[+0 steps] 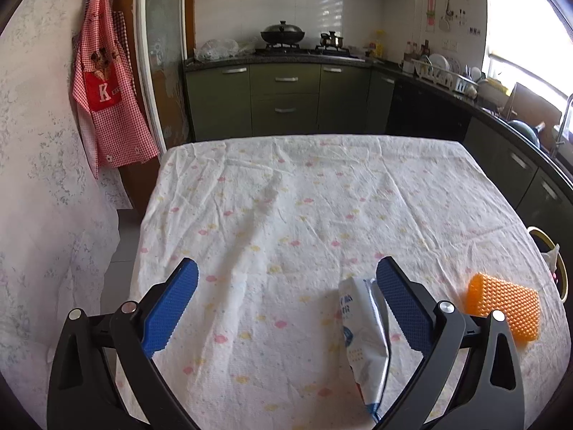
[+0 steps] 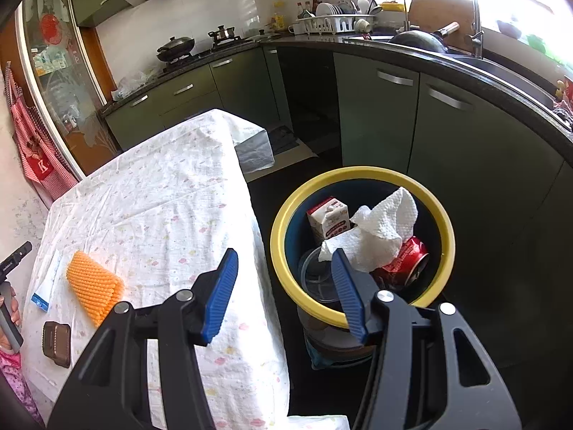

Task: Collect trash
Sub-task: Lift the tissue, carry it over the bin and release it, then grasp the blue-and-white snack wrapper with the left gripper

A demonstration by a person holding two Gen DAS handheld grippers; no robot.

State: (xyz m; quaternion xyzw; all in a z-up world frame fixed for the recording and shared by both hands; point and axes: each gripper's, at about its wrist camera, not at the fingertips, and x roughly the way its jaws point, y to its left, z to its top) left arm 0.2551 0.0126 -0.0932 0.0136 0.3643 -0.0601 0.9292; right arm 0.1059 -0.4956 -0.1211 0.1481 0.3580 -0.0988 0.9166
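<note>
Blue-padded left gripper [image 1: 286, 279] level over table [image 1: 286, 186], jaws wide, right gripper [image 2: 284, 268] jaws released above bin [image 2: 361, 317]

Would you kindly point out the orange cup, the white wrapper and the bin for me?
orange cup [image 1: 505, 310]: left wrist view, middle of its bumpy side.
white wrapper [image 1: 361, 337]: left wrist view, centre of the pack.
bin [image 2: 361, 173]: right wrist view, far yellow rim.

Wrinkled cloth table cover [image 1: 286, 197]; crumpled paper towel [image 2: 379, 233]; dented metal can [image 2: 408, 261]
</note>
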